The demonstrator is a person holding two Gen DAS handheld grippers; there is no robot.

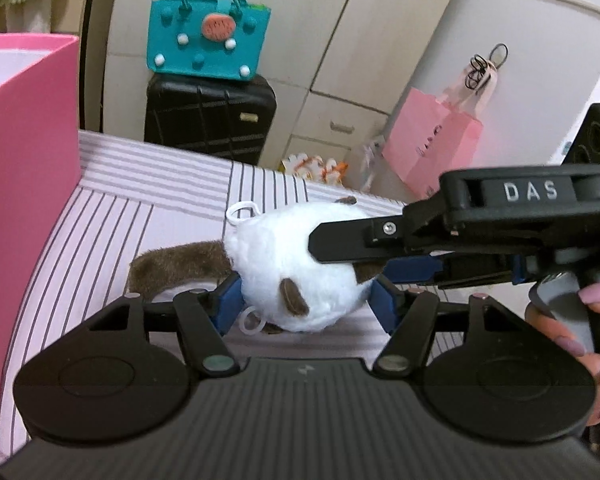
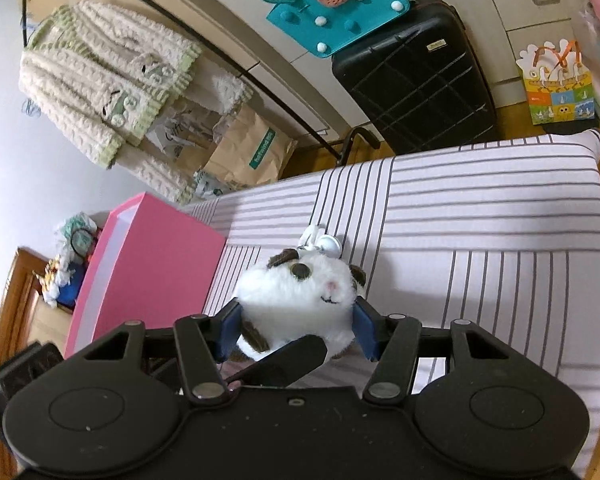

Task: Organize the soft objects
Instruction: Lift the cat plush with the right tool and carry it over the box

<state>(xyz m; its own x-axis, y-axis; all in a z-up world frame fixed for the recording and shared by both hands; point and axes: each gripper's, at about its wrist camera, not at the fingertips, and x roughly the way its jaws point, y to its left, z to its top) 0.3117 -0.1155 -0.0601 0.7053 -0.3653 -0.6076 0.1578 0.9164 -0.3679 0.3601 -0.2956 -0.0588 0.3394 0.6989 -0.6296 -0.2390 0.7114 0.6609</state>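
I see my left tongs clamped on the white plush toy, blue pads pressing its two sides. My right tongs grip the same toy from the other side, pads bedded in the fur, its face toward that camera. The toy sits low over the striped bed. The pink box stands at ten o'clock in the right view. Beyond the bed, at one o'clock, a black suitcase carries a teal bag.

White-brown plush toy, above striped bed
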